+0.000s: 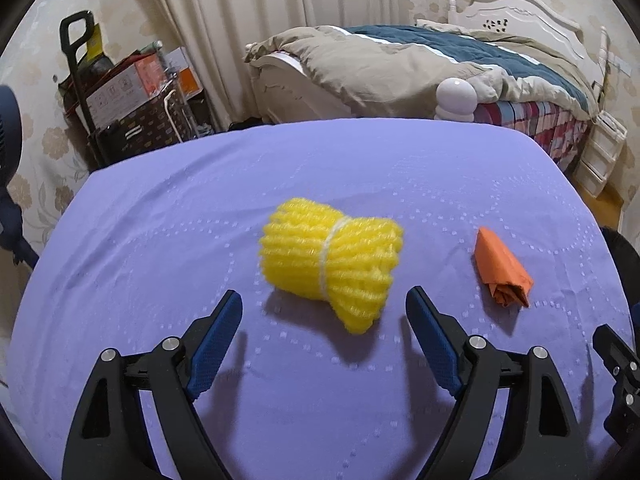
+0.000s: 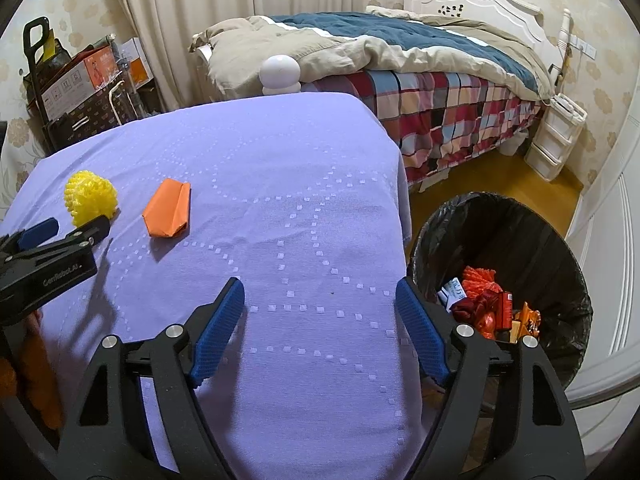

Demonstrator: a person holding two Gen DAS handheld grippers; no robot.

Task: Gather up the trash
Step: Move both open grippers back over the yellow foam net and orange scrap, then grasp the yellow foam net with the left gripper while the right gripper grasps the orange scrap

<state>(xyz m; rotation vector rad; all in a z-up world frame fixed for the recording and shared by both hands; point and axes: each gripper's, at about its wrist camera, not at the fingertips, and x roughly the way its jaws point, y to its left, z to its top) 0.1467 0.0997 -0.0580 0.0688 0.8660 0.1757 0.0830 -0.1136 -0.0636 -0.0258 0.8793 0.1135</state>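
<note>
A yellow foam net bundle (image 1: 331,265), tied round its middle with a white band, lies on the purple tablecloth (image 1: 160,240). My left gripper (image 1: 324,300) is open just in front of it, its tips level with the bundle's near end, nothing pressed. A folded orange paper (image 1: 500,268) lies to the bundle's right. In the right wrist view the yellow bundle (image 2: 90,198) and the orange paper (image 2: 168,210) lie at the left, with the left gripper (image 2: 66,228) beside them. My right gripper (image 2: 320,292) is open and empty over the cloth's right edge.
A bin with a black liner (image 2: 500,240) stands on the floor right of the table, holding red and orange wrappers (image 2: 488,308). A white round object (image 2: 280,74) stands at the table's far edge. Behind are a bed (image 2: 420,60), curtains, a white drawer unit (image 2: 556,140) and boxes on a trolley (image 1: 120,92).
</note>
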